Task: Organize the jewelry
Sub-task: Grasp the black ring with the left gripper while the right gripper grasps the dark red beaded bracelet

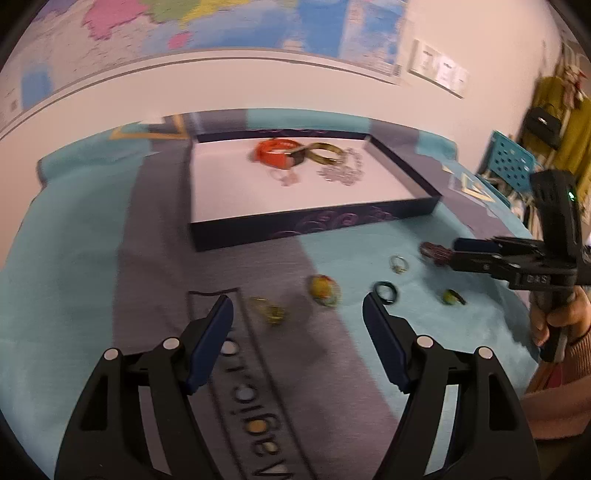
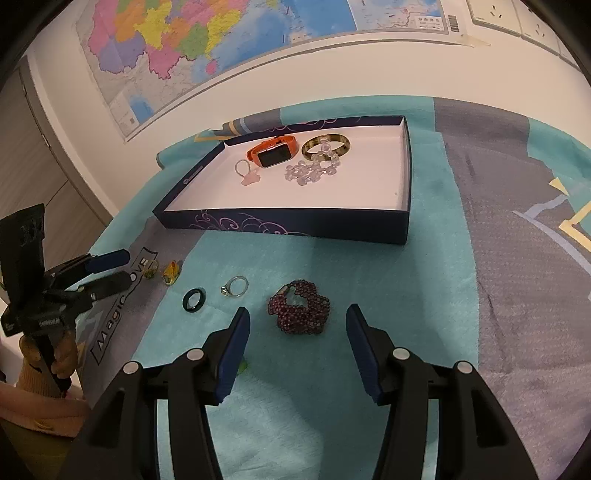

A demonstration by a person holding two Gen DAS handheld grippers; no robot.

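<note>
Left wrist view
Surface: a teal and grey printed cloth [image 1: 92,266] is covering the table, with a wall map [image 1: 207,26] hanging behind it.
Tray: a dark blue box lid [image 1: 317,225] is lying beyond the fingers, holding an orange smartwatch [image 1: 275,151], an amber bangle [image 1: 327,153] and a clear bead strand [image 1: 341,171].
Loose pieces: a yellow stone [image 1: 323,290] and a black ring [image 1: 386,291] are sitting on the cloth just ahead.
Left gripper [image 1: 297,308]: it is pointing downward, jaws spread wide, gripping nothing.
Right gripper [image 1: 456,253]: a hand [image 1: 561,317] is holding it at the right edge, tips beside the garnet bead bracelet [image 1: 436,253].

Right wrist view
Surface: the same cloth [image 2: 436,295] is stretching to the white wall; the lid [image 2: 295,221] is sitting ahead.
Bracelet [image 2: 299,308]: it is lying on the teal patch, just ahead of the 2 fingers and apart from them.
Rings: a silver ring [image 2: 236,286] and the black ring [image 2: 194,298] are lying to its left.
Right gripper [image 2: 297,321]: it is angling down, jaws parted and unloaded.
Left gripper [image 2: 118,267]: it is coming in from the left.
</note>
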